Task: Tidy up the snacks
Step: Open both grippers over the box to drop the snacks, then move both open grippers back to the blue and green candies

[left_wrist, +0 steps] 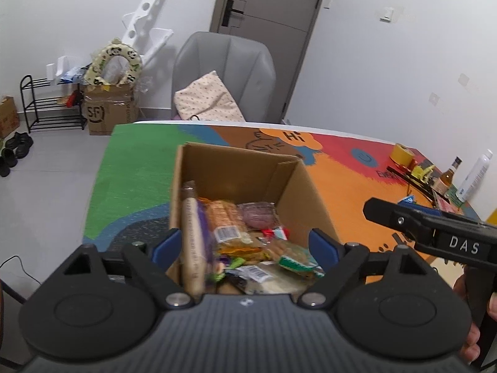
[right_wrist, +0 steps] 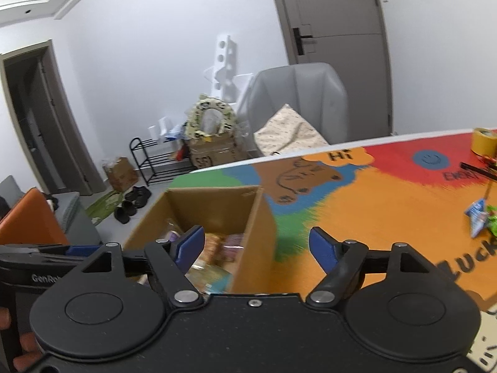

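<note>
Your left gripper [left_wrist: 245,245] hangs spread wide and empty over the open brown cardboard box [left_wrist: 230,164] packed with wrapped snack packets [left_wrist: 230,227]. Your right gripper [right_wrist: 257,245], equally wide and holding nothing, sits above the box's right wall over the colourful cartoon table mat [right_wrist: 388,205]. Loose blue and green snack wrappers [right_wrist: 480,217] lie at three o'clock, well apart from the box.

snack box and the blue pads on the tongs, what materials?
Snack box: brown corrugated cardboard, matte; the folded flap and raw cut edges show it. Blue pads on the left tongs: look like soft rubber or foam, matte, though hard plastic can't be ruled out. The right tongs carry matching pads.
</note>
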Available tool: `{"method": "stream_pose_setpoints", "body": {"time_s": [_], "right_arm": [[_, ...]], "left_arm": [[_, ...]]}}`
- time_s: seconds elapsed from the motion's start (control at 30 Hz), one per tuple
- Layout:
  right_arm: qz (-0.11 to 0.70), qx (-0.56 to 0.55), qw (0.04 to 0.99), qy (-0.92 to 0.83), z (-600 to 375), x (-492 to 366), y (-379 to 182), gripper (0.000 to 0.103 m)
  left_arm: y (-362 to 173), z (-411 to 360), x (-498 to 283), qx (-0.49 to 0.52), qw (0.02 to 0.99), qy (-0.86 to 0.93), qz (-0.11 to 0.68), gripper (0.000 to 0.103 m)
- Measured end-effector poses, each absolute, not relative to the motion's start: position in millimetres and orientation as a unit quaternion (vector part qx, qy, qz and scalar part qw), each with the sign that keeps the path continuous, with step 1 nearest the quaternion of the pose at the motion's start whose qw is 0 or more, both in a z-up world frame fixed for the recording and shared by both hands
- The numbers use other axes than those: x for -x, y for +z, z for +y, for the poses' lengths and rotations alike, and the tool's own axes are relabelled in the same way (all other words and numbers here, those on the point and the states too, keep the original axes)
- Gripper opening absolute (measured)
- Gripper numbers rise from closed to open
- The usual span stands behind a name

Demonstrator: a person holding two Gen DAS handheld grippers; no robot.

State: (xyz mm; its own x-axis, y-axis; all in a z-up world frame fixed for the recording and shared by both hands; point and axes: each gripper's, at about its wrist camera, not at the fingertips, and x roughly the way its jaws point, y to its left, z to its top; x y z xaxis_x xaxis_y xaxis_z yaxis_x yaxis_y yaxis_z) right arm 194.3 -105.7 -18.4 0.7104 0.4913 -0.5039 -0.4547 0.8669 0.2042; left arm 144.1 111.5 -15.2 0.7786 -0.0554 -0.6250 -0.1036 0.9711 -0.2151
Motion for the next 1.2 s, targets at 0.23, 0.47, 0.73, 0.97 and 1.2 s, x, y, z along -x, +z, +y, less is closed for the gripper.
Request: {"method": "stream_pose_setpoints", "body": {"time_s": [0.23, 0.47, 0.73, 0.97, 1.2], "right_arm": [[0.283, -0.042, 0.931, 0.225, -139, -191, -22, 0.086], [0.284, -0.052, 0.936, 0.200, -167, -192, -22, 0.094], [0.297, -0.060, 0.935, 0.185, -194, -194, -25, 0.101], [0.302, -0.067, 0.936, 0.169, -219, -193, -30, 0.103], [0.305, -0.079, 0.938, 0.143, -250, -191, -36, 0.103]], "left_arm": [[-16, 89, -153, 0.111, 0.936, -0.008, 0.335, 0.093], [-18, 66, -162, 0.108, 0.934, -0.031, 0.339, 0.094], [-19, 37, -171, 0.098, 0.929, -0.050, 0.354, 0.097], [-20, 11, -178, 0.091, 0.925, -0.073, 0.363, 0.097], [-21, -14, -187, 0.079, 0.925, -0.076, 0.363, 0.097]]}}
